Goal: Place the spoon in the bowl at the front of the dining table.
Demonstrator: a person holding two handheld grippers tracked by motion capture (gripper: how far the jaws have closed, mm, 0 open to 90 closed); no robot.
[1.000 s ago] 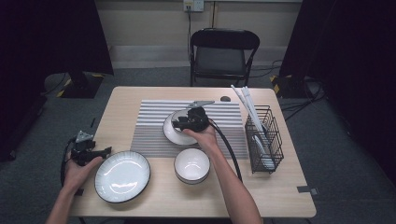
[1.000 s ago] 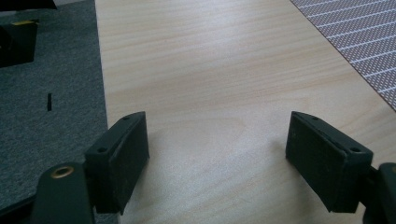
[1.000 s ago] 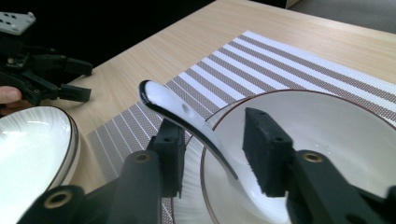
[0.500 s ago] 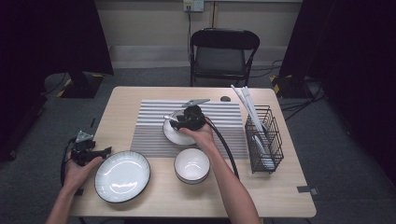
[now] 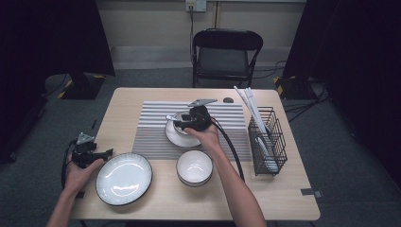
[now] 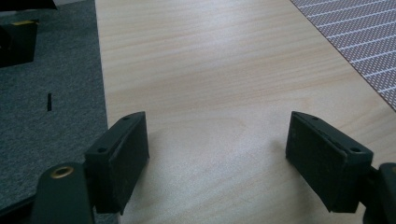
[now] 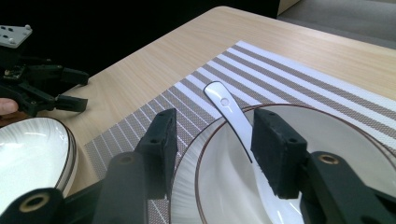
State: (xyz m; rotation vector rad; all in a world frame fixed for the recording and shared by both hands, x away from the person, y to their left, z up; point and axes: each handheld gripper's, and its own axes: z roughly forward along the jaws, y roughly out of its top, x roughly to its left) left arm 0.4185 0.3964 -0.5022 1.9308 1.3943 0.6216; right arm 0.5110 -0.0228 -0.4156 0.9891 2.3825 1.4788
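A white spoon [image 7: 229,109] lies in a shallow white dish with a brown rim [image 7: 355,154], its handle sticking out over the striped placemat [image 7: 299,79]. My right gripper [image 7: 217,128] is open with its jaws on either side of the handle; they have just been opening, and the handle lies close to the right-hand pad. From above, the right gripper [image 5: 181,122] hovers over the dish [image 5: 176,138] on the placemat [image 5: 151,127]. At the table's left edge my left gripper [image 5: 87,152] stands wide open [image 6: 217,140], nothing between its jaws.
A large white plate [image 5: 124,178] sits front left beside the left gripper, and a white bowl [image 5: 194,167] in front of the placemat. A black wire basket [image 5: 267,142] with white utensils stands at the right. A folding chair [image 5: 226,52] is behind the table.
My right hand has shifted slightly over the dish. The left hand, plate and bowl stay where they were.
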